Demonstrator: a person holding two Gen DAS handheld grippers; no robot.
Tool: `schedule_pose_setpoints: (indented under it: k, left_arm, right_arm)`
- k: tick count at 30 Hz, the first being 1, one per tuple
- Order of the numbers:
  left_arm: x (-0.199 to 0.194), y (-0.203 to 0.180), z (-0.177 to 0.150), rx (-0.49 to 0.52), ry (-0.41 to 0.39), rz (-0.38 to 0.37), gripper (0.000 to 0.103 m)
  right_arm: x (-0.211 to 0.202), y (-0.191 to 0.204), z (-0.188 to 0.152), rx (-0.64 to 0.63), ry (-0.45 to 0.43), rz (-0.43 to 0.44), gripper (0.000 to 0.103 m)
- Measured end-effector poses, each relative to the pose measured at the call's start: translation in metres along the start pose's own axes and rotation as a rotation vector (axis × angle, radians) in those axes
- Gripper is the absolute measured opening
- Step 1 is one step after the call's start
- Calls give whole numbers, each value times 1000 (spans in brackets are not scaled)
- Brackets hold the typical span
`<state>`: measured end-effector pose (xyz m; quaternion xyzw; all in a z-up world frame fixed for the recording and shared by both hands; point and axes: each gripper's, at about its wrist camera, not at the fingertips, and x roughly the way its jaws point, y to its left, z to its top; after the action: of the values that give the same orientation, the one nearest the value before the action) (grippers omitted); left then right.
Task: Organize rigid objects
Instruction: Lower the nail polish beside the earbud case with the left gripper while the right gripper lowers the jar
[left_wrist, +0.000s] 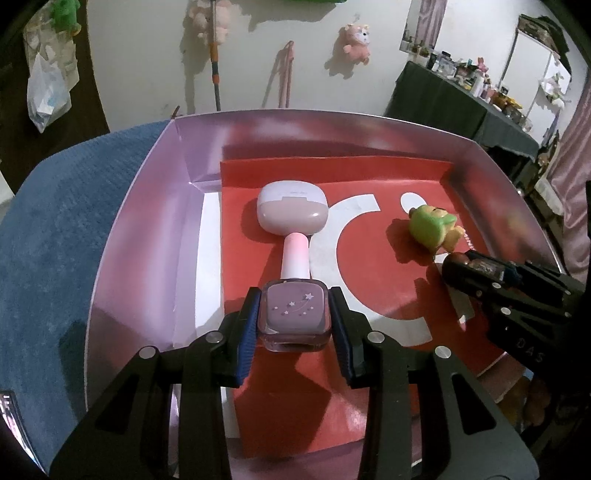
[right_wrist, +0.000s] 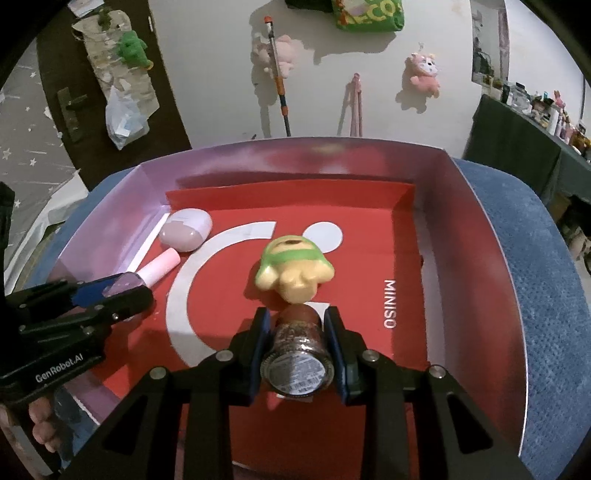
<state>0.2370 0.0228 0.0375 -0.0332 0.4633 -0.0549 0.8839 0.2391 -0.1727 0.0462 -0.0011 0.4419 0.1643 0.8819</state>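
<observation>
A lilac box (left_wrist: 140, 206) with a red printed floor sits on a blue cloth. My left gripper (left_wrist: 294, 310) is shut on a mauve nail polish bottle (left_wrist: 294, 317) with a pink cap, lying on the box floor; its cap touches a white and pink earbud case (left_wrist: 291, 208). My right gripper (right_wrist: 297, 325) is shut on a dark glitter bottle (right_wrist: 297, 354), held low over the floor just behind a green and yellow frog toy (right_wrist: 291, 267). The right gripper also shows in the left wrist view (left_wrist: 465, 266), beside the toy (left_wrist: 436, 225).
The box walls (right_wrist: 480, 229) rise on all sides. The blue cloth (left_wrist: 55, 236) surrounds the box. A wall with hung plush toys and a mop stands behind. A dark table (left_wrist: 454, 99) with clutter stands at the far right.
</observation>
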Motion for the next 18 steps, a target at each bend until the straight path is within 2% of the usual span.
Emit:
schedule_pose_setpoints:
  k: [9, 18]
  left_arm:
    - [6, 9, -1, -7, 56, 2, 34]
    - [6, 1, -8, 48, 52, 46, 34]
  right_arm:
    - [4, 0, -2, -32, 38, -20, 33]
    - [7, 5, -3, -64, 48, -44, 33]
